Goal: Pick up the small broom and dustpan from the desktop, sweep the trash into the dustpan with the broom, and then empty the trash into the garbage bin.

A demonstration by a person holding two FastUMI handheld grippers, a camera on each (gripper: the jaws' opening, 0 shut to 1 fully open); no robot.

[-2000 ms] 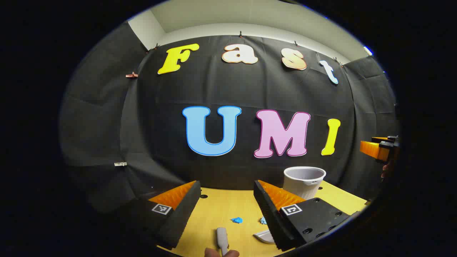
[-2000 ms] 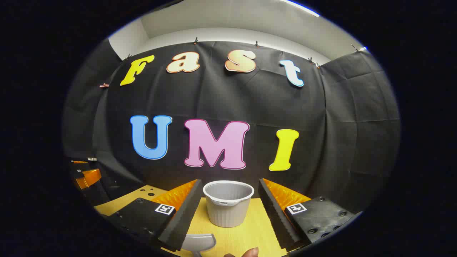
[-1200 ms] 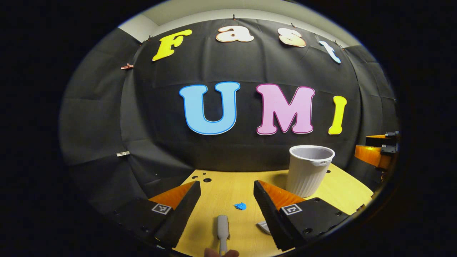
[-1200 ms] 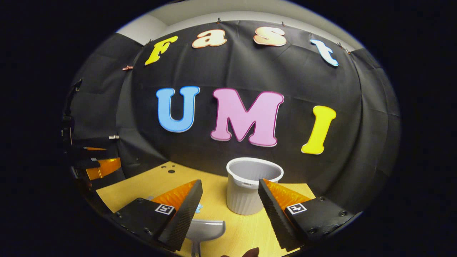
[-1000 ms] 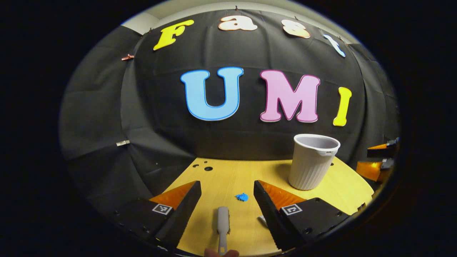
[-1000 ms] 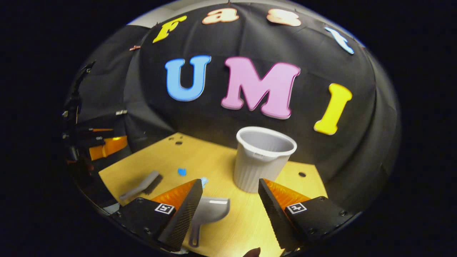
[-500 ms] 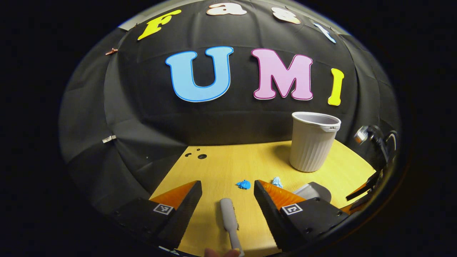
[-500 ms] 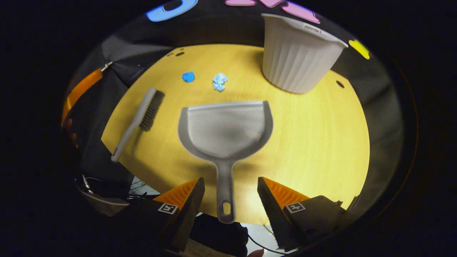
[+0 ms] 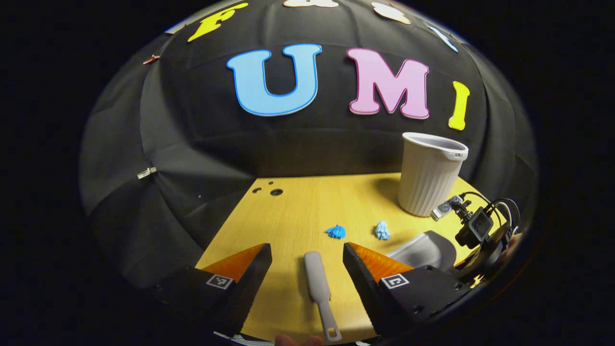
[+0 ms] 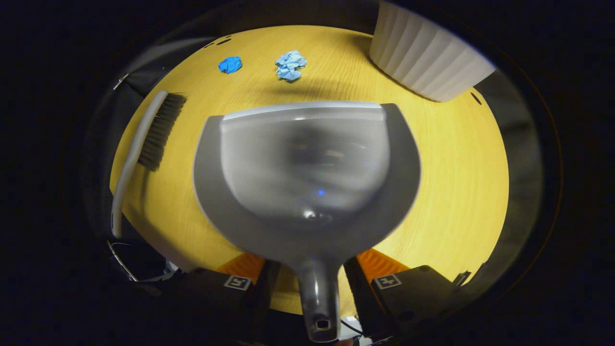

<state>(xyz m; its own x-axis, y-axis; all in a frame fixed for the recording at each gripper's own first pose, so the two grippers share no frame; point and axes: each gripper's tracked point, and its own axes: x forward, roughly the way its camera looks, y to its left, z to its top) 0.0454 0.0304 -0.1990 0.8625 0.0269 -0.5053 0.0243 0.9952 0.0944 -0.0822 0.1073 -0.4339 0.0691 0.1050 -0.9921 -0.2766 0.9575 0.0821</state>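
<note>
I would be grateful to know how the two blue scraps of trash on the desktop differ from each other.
The darker scrap is a deep blue, while the paler scrap is light blue. The darker scrap looks smaller and more compact; the paler scrap looks bigger and more crumpled. The paler scrap lies nearer the bin. Both rest on the desktop.

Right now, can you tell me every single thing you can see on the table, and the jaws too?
Broom: one, grey with dark bristles, lying flat near the table's front edge, between the left gripper's jaws.
Dustpan: one, grey, flat on the table, handle pointing between the right gripper's jaws.
Trash scraps: two, one bright blue, one pale blue, on the table beyond the dustpan's front edge.
Garbage bin: one, pale grey, ribbed, upright at the table's far right.
Table: one, yellow wood.
Left gripper: jaws open, around the broom handle, not touching.
Right gripper: jaws either side of the dustpan handle; grip unclear.
</note>
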